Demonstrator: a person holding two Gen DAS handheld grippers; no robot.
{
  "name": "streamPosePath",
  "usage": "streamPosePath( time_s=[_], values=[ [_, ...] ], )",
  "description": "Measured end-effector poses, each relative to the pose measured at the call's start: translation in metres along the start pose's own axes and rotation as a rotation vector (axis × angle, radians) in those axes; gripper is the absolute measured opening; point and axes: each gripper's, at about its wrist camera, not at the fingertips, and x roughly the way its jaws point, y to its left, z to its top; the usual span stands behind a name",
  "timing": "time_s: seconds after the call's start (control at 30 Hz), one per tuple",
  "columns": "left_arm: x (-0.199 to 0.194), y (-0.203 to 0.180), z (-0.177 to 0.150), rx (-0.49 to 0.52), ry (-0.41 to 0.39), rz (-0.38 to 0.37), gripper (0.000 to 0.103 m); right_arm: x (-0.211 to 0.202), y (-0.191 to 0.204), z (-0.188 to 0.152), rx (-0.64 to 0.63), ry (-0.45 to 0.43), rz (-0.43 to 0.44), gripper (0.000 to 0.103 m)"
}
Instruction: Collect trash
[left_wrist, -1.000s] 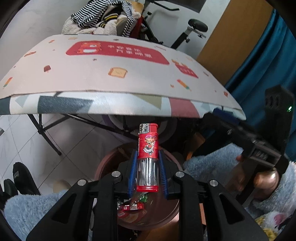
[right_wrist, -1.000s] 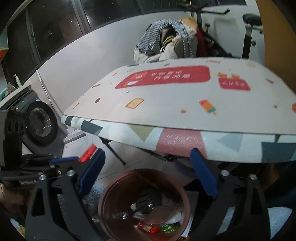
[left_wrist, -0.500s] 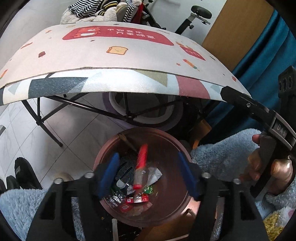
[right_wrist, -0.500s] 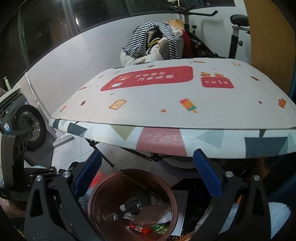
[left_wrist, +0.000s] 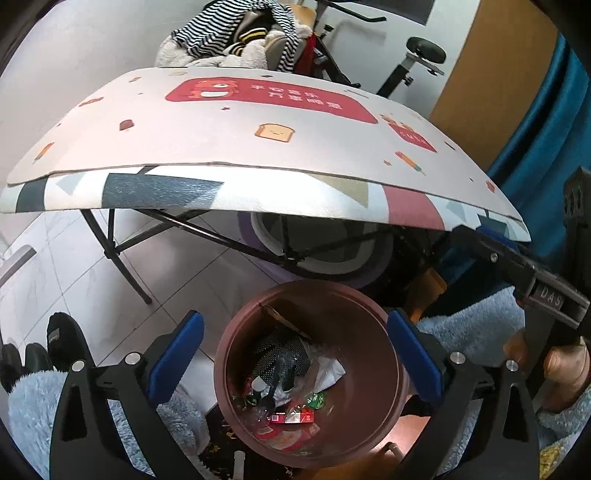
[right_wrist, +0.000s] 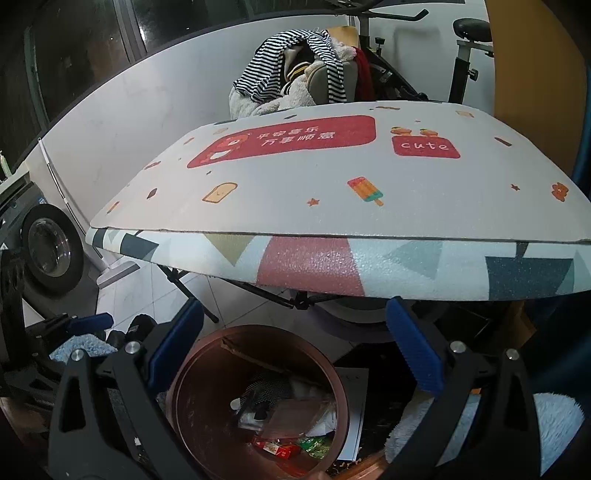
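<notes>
Left claw jaws just opened wide, empty, over bin; right claw wide open, empty.

My left gripper has black arms with round silver screws and blue pads on the tips. My right gripper looks the same: black arms, silver screws, ridged blue pads. At three o'clock in my left view, its black bar has white letters. My sleeves are fluffy and light blue.
</notes>
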Motion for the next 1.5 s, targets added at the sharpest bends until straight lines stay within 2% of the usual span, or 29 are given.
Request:
streamPosePath(
  time_s=[0.3, 0.4, 0.63, 0.77, 0.9, 1.13, 1.23, 1.33, 1.5],
  values=[
    [-0.002, 0.004, 0.000, -0.016, -0.013, 0.018, 0.097, 0.002, 0.002, 0.000, -0.002, 0.006, -0.006, 0.097],
    [-0.009, 0.004, 0.006, -0.018, -0.051, 0.066, 0.097, 0.002, 0.003, 0.003, -0.012, 0.012, -0.021, 0.097],
    [-0.076, -0.019, 0.057, 0.112, -0.310, 0.189, 0.097, -0.034, 0.027, 0.048, -0.120, -0.055, -0.120, 0.097],
    [-0.126, -0.035, 0.088, 0.146, -0.436, 0.183, 0.097, -0.070, 0.038, 0.079, -0.133, -0.127, -0.134, 0.097],
    [-0.161, -0.046, 0.108, 0.151, -0.512, 0.172, 0.097, -0.102, 0.043, 0.103, -0.129, -0.181, -0.131, 0.097],
    [-0.195, -0.053, 0.120, 0.136, -0.580, 0.199, 0.097, -0.136, 0.044, 0.132, -0.131, -0.220, -0.102, 0.097],
    [-0.202, -0.055, 0.122, 0.148, -0.576, 0.190, 0.097, -0.147, 0.050, 0.138, -0.130, -0.236, -0.102, 0.097],
    [-0.207, -0.056, 0.125, 0.159, -0.563, 0.216, 0.097, -0.157, 0.053, 0.143, -0.120, -0.252, -0.102, 0.097],
    [-0.213, -0.057, 0.121, 0.140, -0.596, 0.206, 0.097, -0.165, 0.057, 0.144, -0.115, -0.254, -0.110, 0.097]
  ],
)
